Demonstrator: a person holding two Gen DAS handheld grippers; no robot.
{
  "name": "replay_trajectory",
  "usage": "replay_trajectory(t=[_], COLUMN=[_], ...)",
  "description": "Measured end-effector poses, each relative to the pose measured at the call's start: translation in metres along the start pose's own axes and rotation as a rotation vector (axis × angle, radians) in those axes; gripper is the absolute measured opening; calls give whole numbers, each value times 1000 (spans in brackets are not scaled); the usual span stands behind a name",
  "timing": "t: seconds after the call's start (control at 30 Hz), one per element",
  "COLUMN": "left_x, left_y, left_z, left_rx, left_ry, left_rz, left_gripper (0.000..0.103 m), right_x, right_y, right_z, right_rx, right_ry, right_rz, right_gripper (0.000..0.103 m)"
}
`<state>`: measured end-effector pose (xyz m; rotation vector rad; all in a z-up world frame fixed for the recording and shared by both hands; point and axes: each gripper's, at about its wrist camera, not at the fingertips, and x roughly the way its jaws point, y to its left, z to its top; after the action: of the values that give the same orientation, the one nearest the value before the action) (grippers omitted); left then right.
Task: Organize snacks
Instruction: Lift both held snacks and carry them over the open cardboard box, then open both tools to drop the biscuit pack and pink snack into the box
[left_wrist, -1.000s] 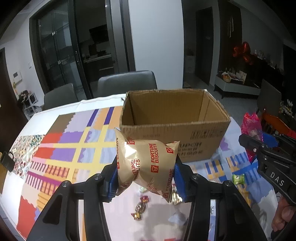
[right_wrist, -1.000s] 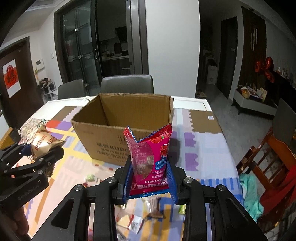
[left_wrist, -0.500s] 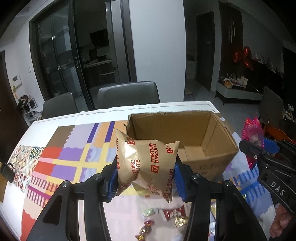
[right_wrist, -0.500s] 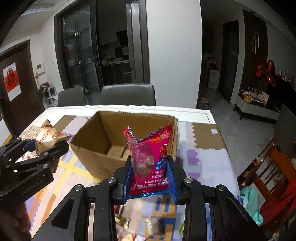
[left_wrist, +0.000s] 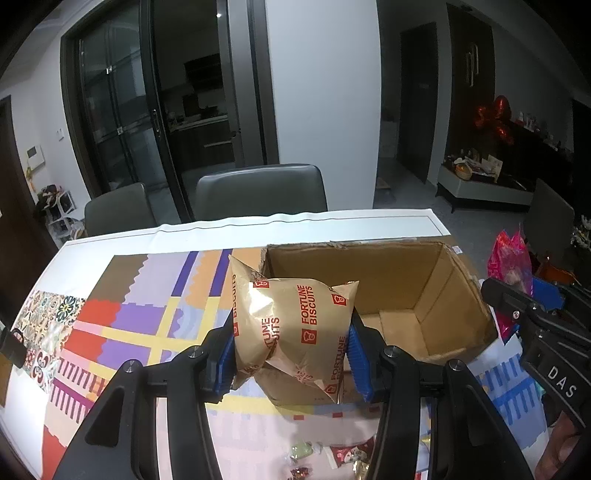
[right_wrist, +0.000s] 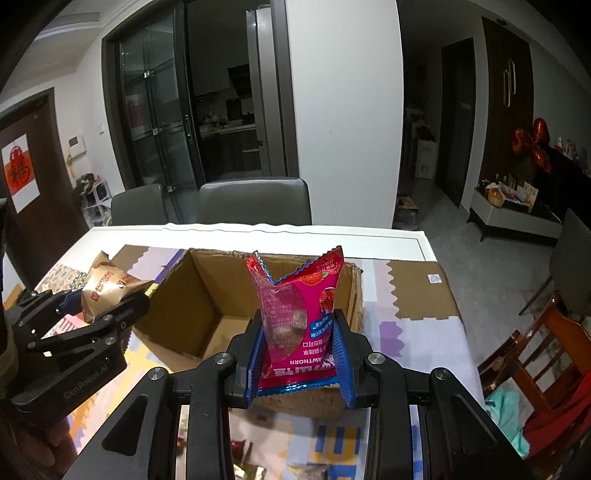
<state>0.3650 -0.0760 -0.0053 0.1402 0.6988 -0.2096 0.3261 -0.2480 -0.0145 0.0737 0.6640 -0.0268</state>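
Meanwhile, with the left gripper (left_wrist: 291, 350) clamped on a gold biscuit packet (left_wrist: 291, 321) and the right gripper (right_wrist: 299, 354) pinching a pink hawthorn pouch (right_wrist: 295, 302), both snacks hang just short of the open cardboard box (right_wrist: 207, 306) ahead, seemingly awaiting a forward reach and release.

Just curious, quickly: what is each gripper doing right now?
Left gripper: closed on the gold biscuit packet.
Right gripper: closed on the pink hawthorn snack packet.

The gold biscuit packet (left_wrist: 291, 325) hides the cardboard box's (left_wrist: 436, 295) near-left corner; small sweets (left_wrist: 343, 452) blur below.
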Motion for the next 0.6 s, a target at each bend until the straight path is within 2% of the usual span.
replay_trajectory(t=[0.2,0.6], left_x=[13,42], left_y=[7,9], left_z=[7,19], left_rx=[-11,-44], left_ry=[5,30], left_rz=[20,12], left_gripper=[51,51], right_x=[13,37], right_y=[4,8], right_z=[7,16], right_rx=[-1,26], right_ry=[12,35], right_rz=[-3,-19], right_gripper=[34,35])
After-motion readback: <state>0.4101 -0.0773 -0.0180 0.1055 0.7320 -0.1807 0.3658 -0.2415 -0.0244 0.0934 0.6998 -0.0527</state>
